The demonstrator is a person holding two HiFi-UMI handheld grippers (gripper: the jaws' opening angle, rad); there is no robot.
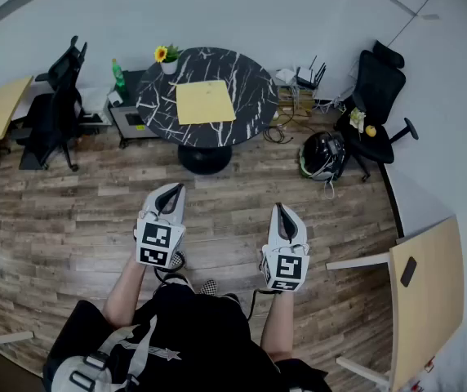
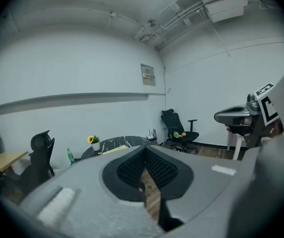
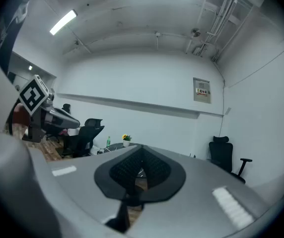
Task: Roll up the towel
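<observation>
Presently, read the left claw (image 1: 171, 193) as clenched on nothing, with the jaws together in the left gripper view. Read the right claw (image 1: 283, 212) the same way: clenched and empty. Find both held roughly level over the wooden floor (image 1: 70, 219), well apart from the work. Locate the yellow towel (image 1: 205, 102) at 12 o'clock, lying flat and unrolled near the middle of the round black marble bench (image 1: 156, 96). Treat the task as not yet started.

Hazards, judged from this position:
- Arriving at the towel with clenched claws. Release both before reaching the near edge of the towel; otherwise expect pushing and bunching instead of a grip.
- Sliding on what looks like a smooth top. Expect a thin cloth to skate toward 12 o'clock under a one-sided push. Pin one end, or roll with both claws evenly.
- Uneven rolling. Keep both claws in line to avoid a cone-shaped or slack roll.
- Striking the sunflower pot (image 1: 167, 58) at 10 o'clock on the bench rim. Avoid sweeping the left claw across it.
- Tripping on approach. Watch the cables (image 1: 278, 133) and the helmet (image 1: 323, 155) on the floor at 2 o'clock.
- Overreaching across the bench. Step close first.
</observation>
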